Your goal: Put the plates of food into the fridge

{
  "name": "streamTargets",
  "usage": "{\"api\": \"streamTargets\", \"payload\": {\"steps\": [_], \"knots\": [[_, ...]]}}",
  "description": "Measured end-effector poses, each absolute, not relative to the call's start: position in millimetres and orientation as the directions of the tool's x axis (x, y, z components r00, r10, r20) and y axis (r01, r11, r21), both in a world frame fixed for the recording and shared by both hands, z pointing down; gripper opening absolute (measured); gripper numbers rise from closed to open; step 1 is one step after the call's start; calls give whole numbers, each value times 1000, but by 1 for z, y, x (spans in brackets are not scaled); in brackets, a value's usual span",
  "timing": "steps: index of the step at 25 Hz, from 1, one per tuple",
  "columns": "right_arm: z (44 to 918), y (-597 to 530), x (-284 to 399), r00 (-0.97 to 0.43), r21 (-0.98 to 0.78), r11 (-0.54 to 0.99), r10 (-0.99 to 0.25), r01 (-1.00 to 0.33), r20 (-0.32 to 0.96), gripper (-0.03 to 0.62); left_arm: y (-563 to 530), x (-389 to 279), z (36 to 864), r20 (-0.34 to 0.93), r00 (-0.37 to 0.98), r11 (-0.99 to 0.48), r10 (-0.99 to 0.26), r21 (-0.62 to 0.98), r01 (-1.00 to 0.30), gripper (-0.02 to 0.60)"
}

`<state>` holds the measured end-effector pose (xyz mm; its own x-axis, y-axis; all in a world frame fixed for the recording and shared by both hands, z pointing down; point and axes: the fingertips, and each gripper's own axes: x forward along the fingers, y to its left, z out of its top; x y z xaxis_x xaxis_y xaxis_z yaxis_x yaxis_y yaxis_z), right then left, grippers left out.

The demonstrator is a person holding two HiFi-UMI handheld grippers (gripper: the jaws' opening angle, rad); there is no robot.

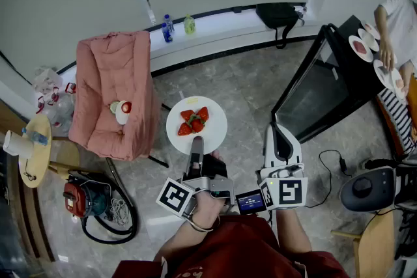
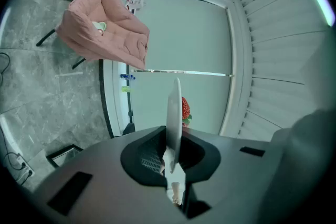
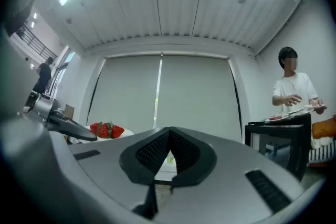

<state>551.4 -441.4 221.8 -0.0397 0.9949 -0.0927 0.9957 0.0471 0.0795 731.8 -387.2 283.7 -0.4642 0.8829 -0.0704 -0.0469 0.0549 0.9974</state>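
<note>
Could roll the strawberries [image 1: 193, 121] off the white plate [image 1: 215, 131], pinched only at its near rim in the almost-closed left gripper [image 1: 197, 141], level over the floor [image 1: 242, 89] well left of the black cabinet [image 1: 326, 84] (likely the fridge), on any twist, with no support from the closed, empty right gripper [image 3: 168, 160].

Head view: high, steeply down on floor [image 1: 247, 94]; plate [image 1: 196, 125] just above centre, pink chair [image 1: 114, 91] at 9 o'clock. Left gripper view: level, rolled sideways, plate [image 2: 175, 113] edge-on and close, pink chair [image 2: 105, 23] at 11. Right gripper view: level, facing blind [image 3: 163, 92]; same plate [image 3: 126, 133] at 9.
</note>
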Motion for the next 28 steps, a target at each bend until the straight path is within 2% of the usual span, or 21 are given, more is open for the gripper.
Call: {"api": "streamTargets", "payload": {"steps": [28], "knots": [[246, -454, 507, 46, 58, -41, 996, 997, -77, 12, -416, 677, 293, -24, -447, 12, 894, 999, -30, 29]]}}
